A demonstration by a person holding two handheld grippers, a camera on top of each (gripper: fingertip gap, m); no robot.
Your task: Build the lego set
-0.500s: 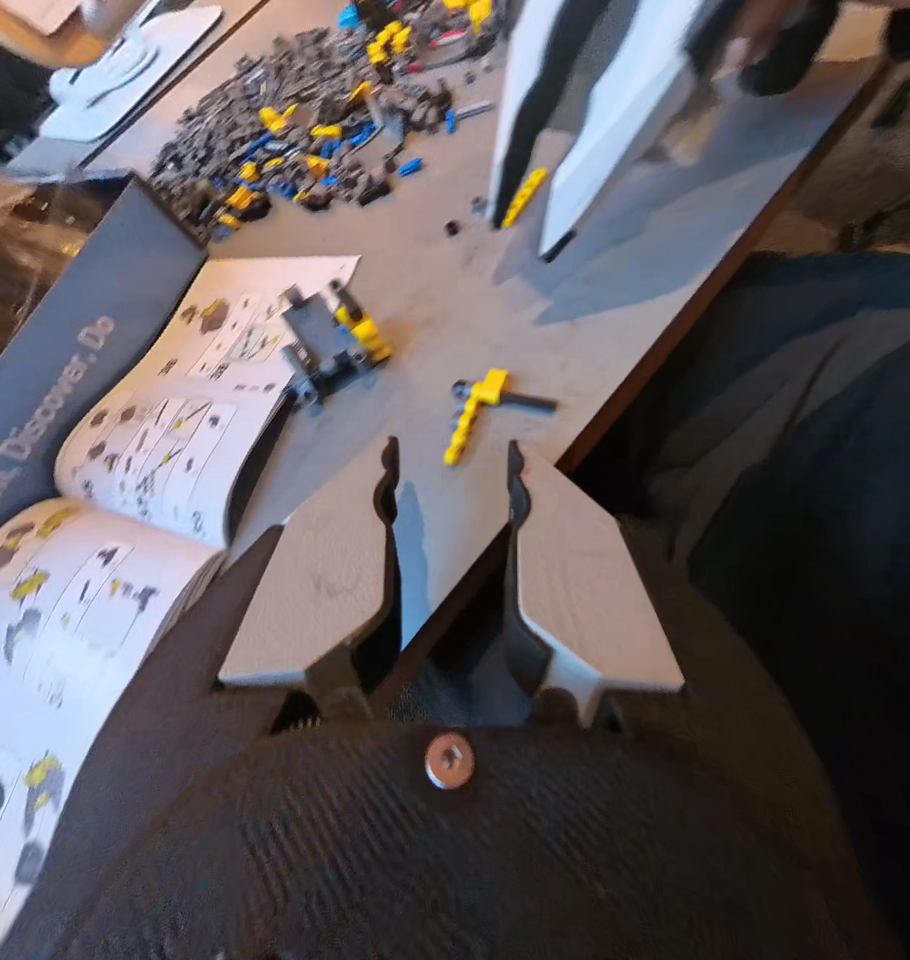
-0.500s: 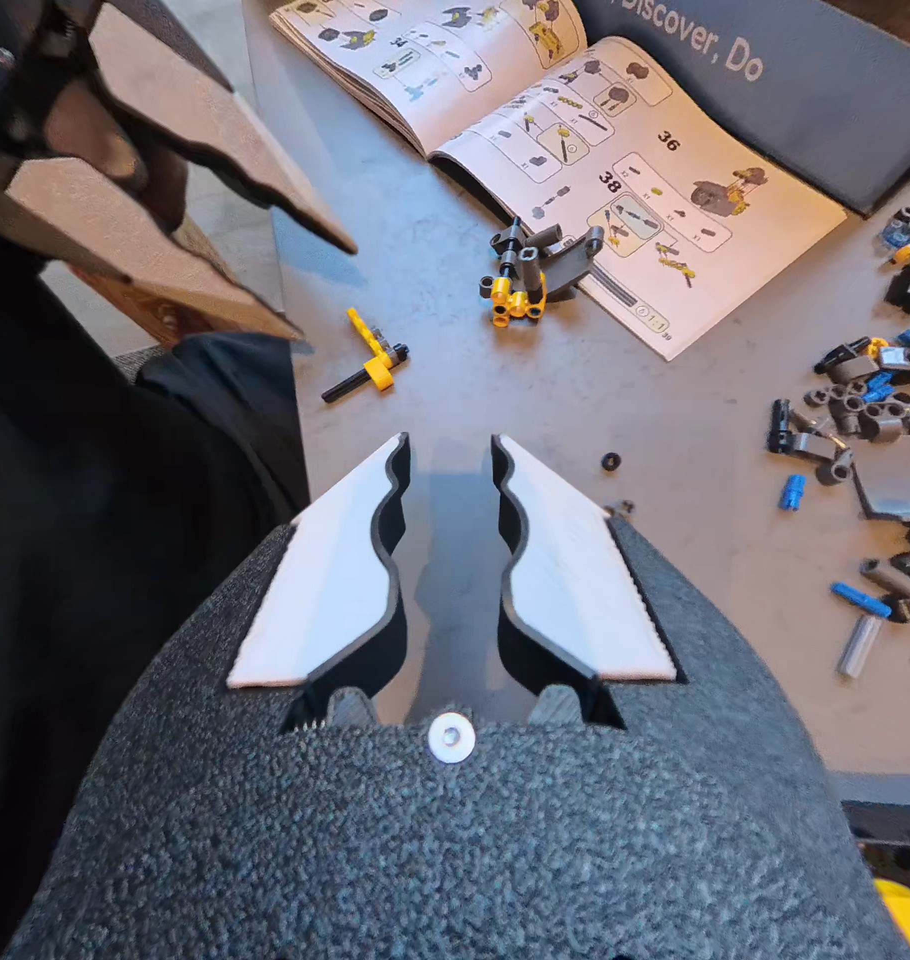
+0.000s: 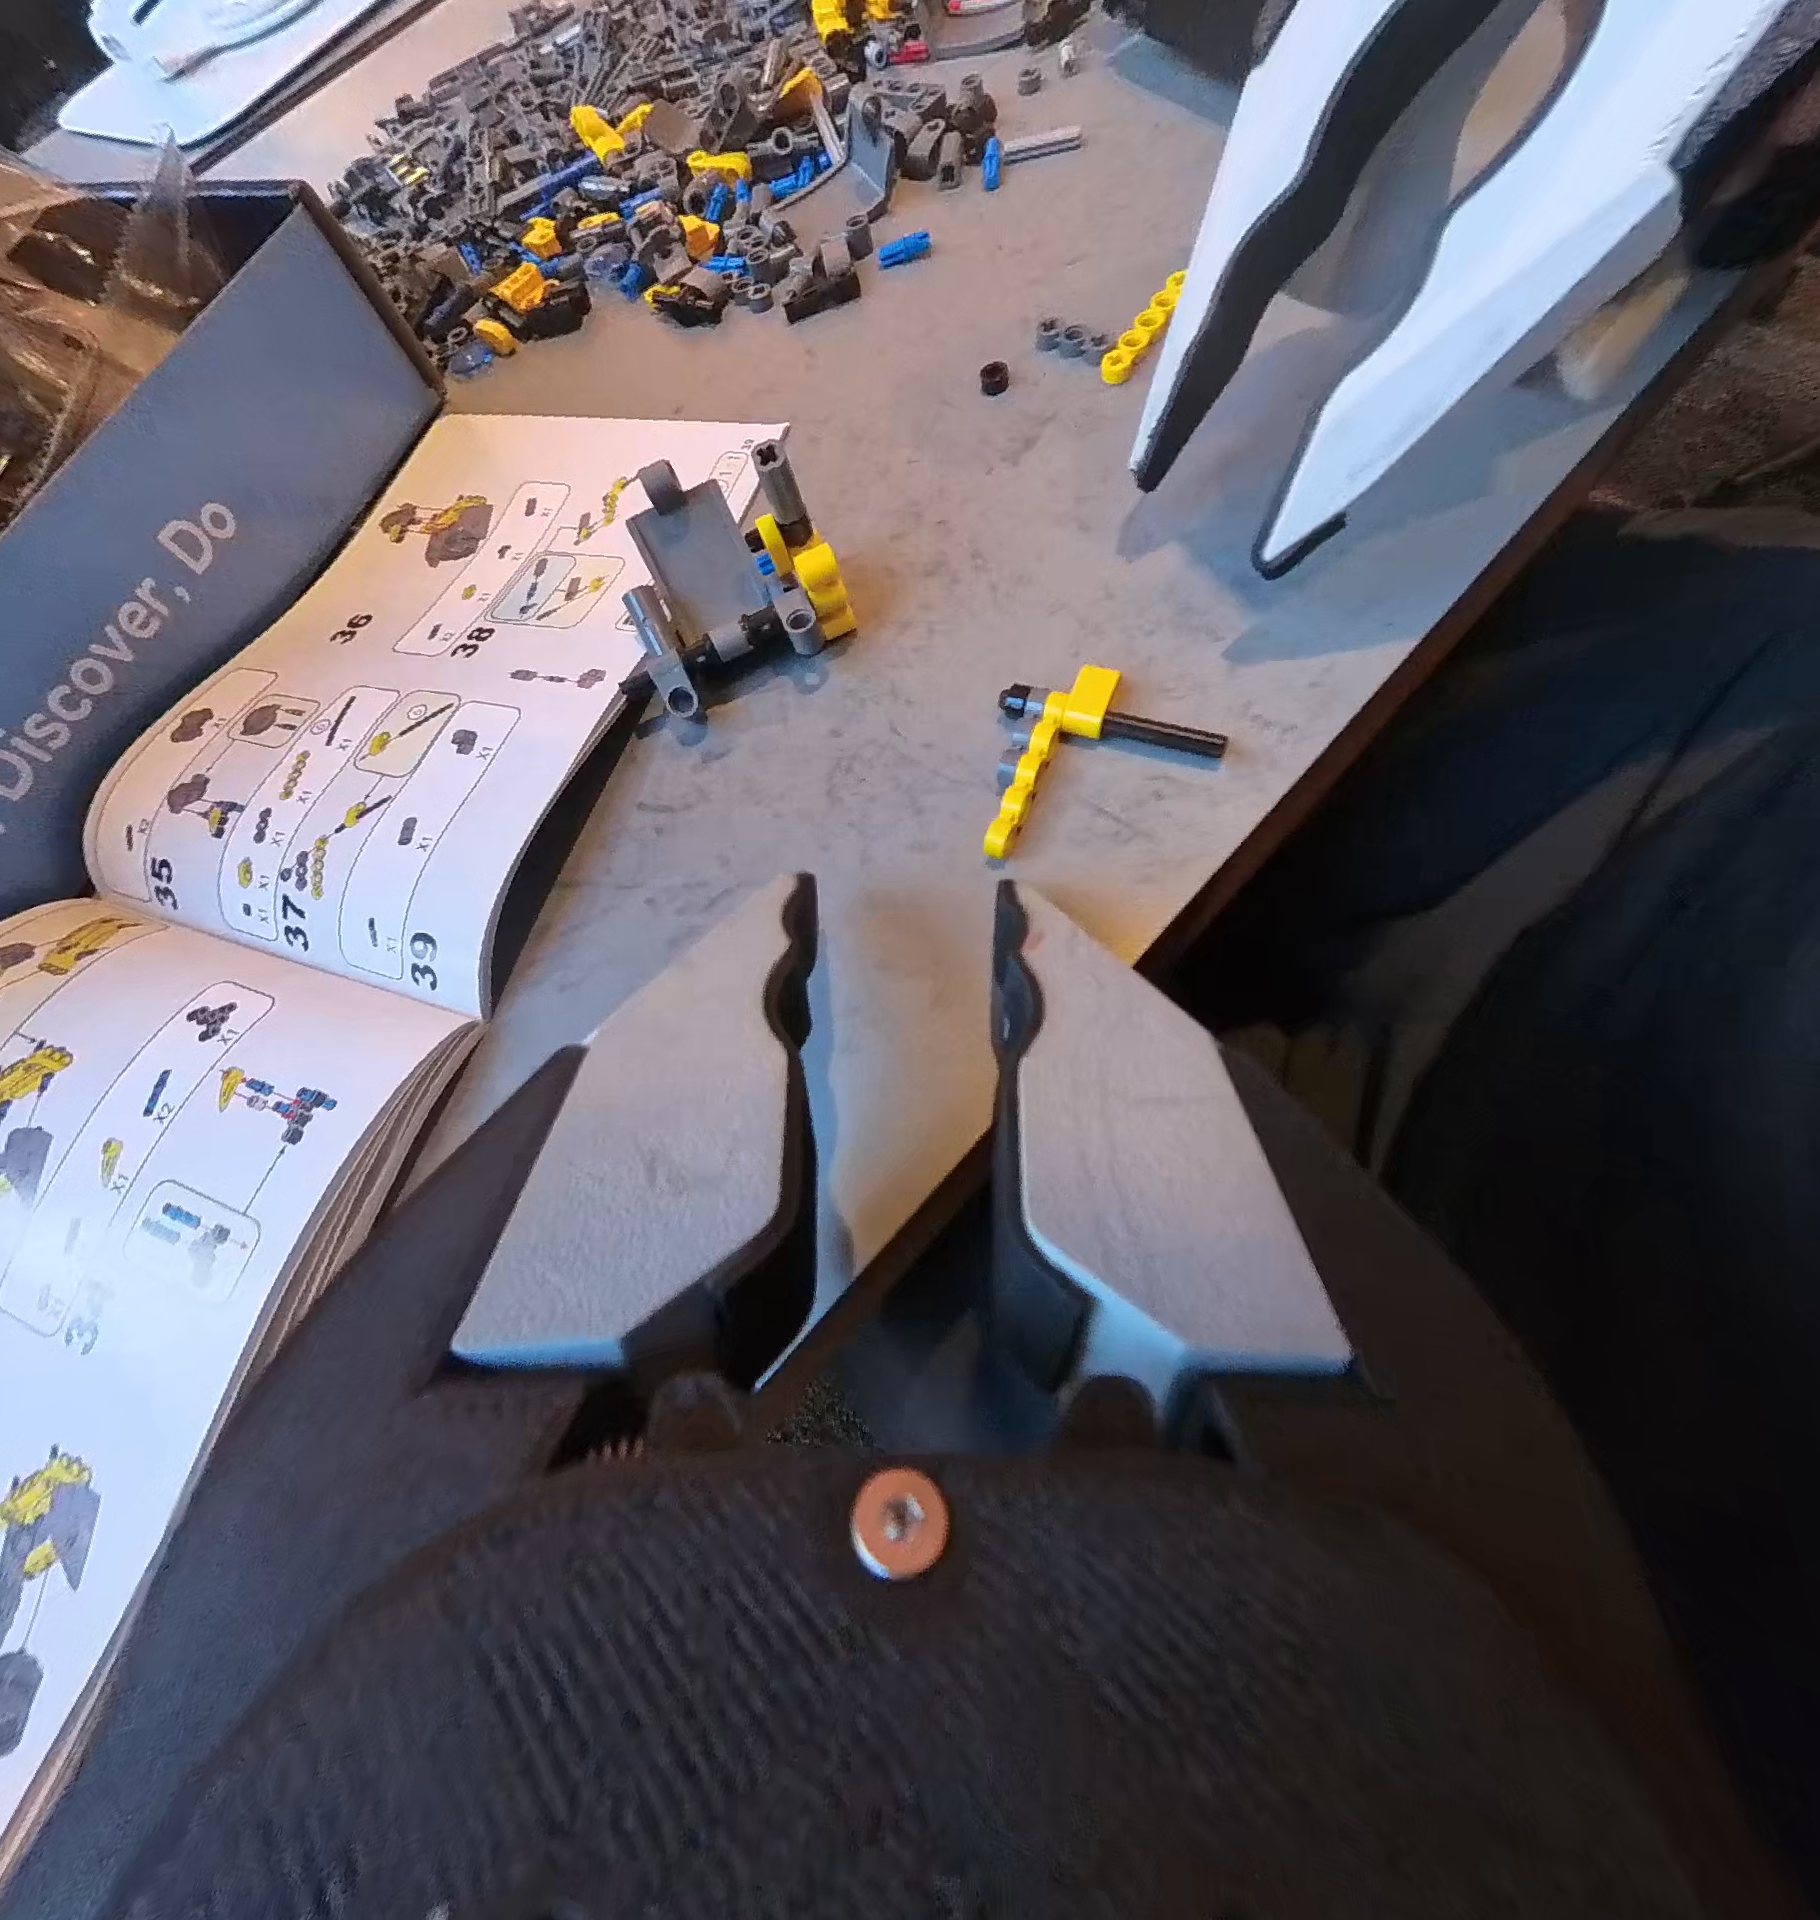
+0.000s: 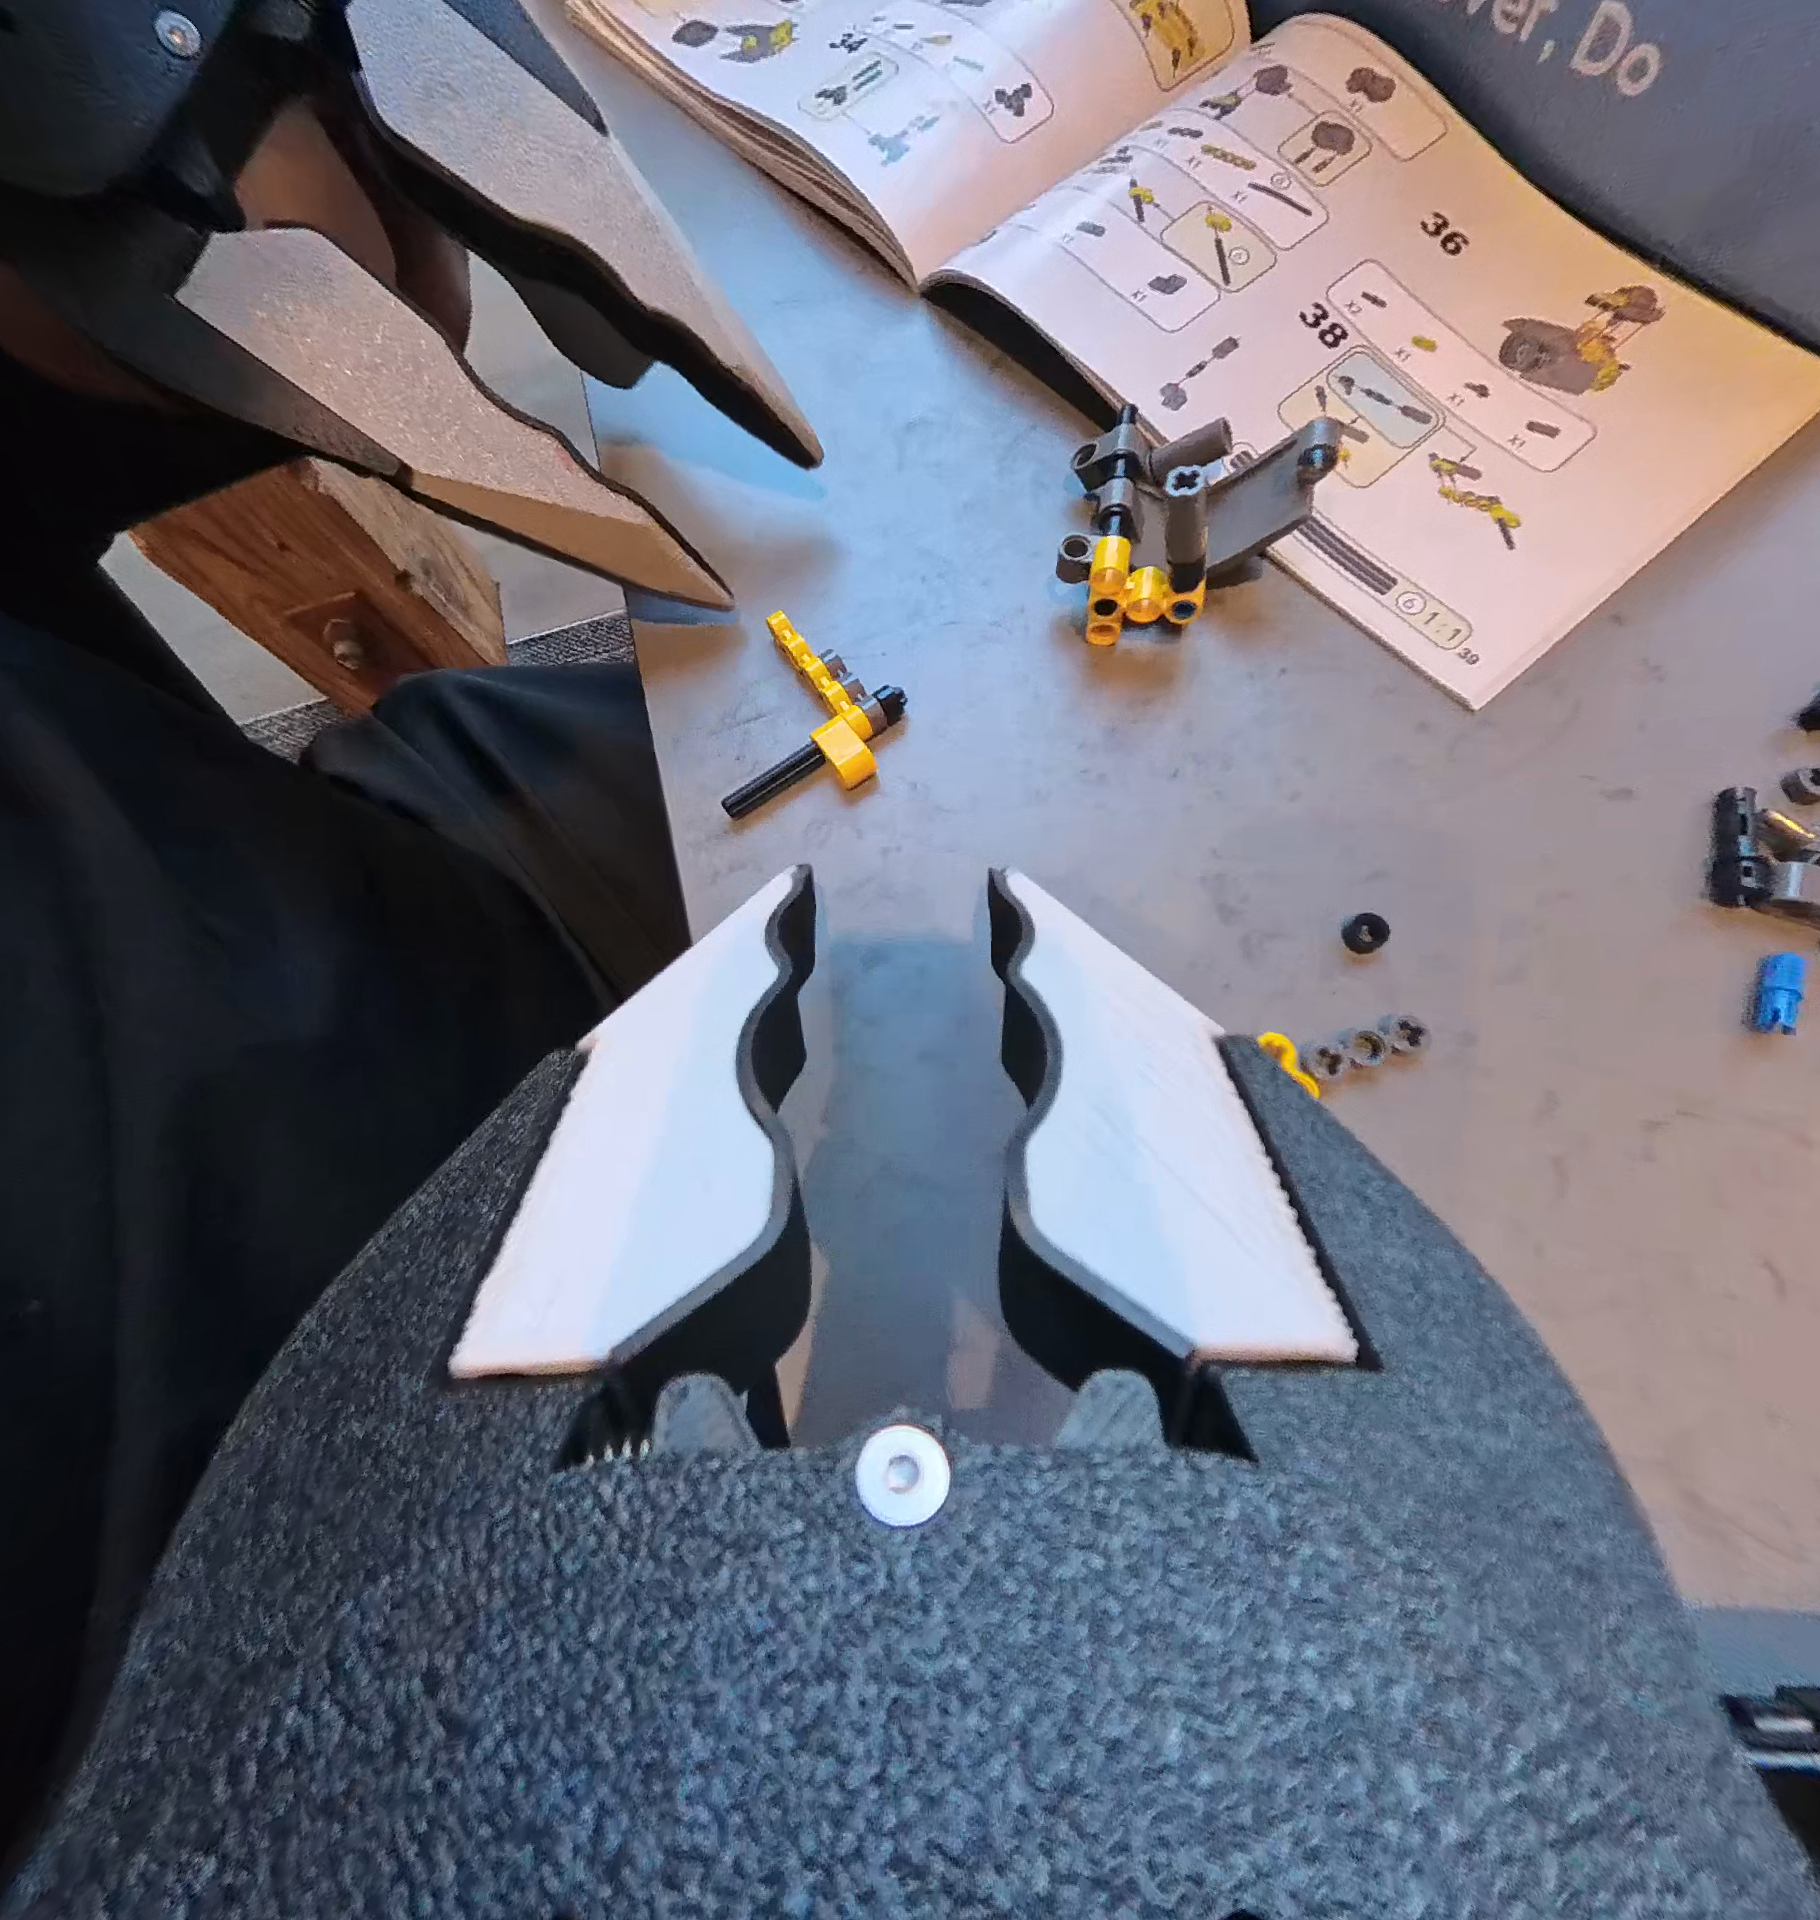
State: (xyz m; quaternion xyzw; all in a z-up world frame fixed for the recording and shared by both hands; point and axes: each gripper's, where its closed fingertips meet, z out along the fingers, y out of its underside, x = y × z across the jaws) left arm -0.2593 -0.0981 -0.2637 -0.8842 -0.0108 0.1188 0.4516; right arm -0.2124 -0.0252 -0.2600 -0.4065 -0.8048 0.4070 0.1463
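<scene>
We hold both tools unclenched and empty above the bench [image 3: 885, 727]: left tool [image 3: 901, 894] nearest the yellow beam-and-axle piece [image 3: 1067, 732], right tool [image 4: 901, 883] just short of it, leaving the instruction booklet [image 3: 366, 727] readable.

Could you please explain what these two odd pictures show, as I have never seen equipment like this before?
There is no robot here: a person holds a two-finger gripper in each hand, and each gripper carries a camera looking along its fingers. One picture is from the left gripper, the other from the right gripper; each also shows the other gripper farther off. Both are open and hold nothing. They hover over a grey table. On it lie an open instruction booklet, a dark box, a pile of small building pieces, a grey and yellow part-built model at the booklet's edge, and a small yellow piece on a black axle just ahead of the left gripper.
</scene>
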